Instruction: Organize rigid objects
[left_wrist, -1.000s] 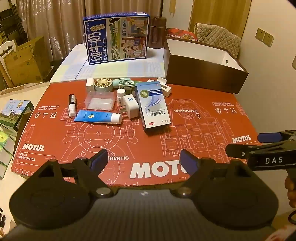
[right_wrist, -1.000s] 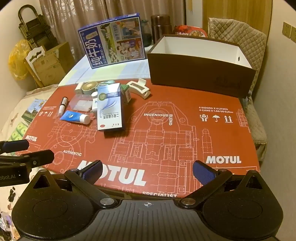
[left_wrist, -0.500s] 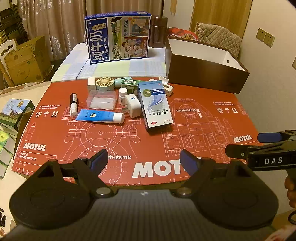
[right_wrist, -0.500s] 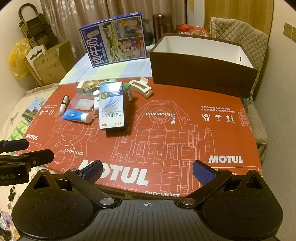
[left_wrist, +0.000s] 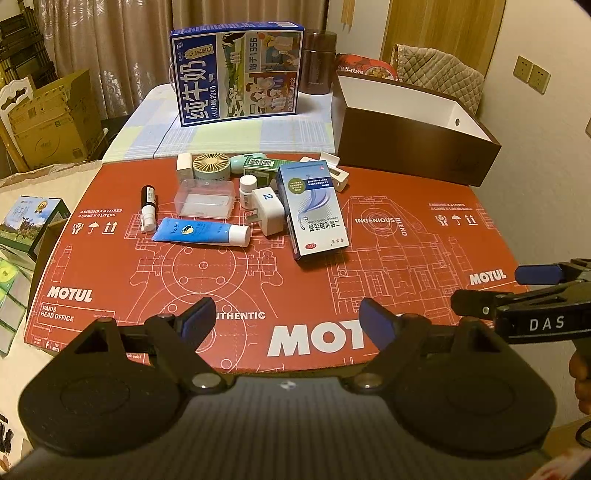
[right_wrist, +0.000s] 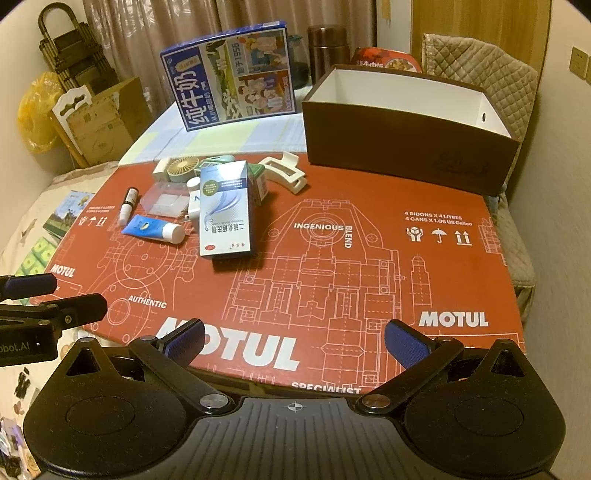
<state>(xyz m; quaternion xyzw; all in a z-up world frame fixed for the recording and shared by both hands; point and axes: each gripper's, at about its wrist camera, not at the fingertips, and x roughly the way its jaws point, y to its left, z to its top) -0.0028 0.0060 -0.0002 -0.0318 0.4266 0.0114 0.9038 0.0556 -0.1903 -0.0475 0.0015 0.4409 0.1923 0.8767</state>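
Both grippers sit at the near edge of the red printed mat (left_wrist: 369, 258). The left gripper (left_wrist: 286, 319) fills the bottom of the left wrist view, fingers spread wide and holding nothing. The right gripper (right_wrist: 293, 341) fills the bottom of the right wrist view, fingers likewise spread and empty.

Each view shows the other gripper from the side: the right one enters at the right edge of the left wrist view, with part of a hand (left_wrist: 580, 373) below it; the left one enters at the left edge of the right wrist view.

The small items lie clustered at centre-left of both frames: a blue tube (left_wrist: 199, 232), a white-and-blue box (left_wrist: 314, 210), a white plug (left_wrist: 267, 210), a clear case (left_wrist: 205, 197) and a round fan (left_wrist: 211, 167). The right wrist view alone shows the white clip (right_wrist: 282, 171) in full.

The brown bin (right_wrist: 406, 142) stands at the upper right, its visible white interior bare. The milk carton (left_wrist: 236, 72) stands at the top centre.
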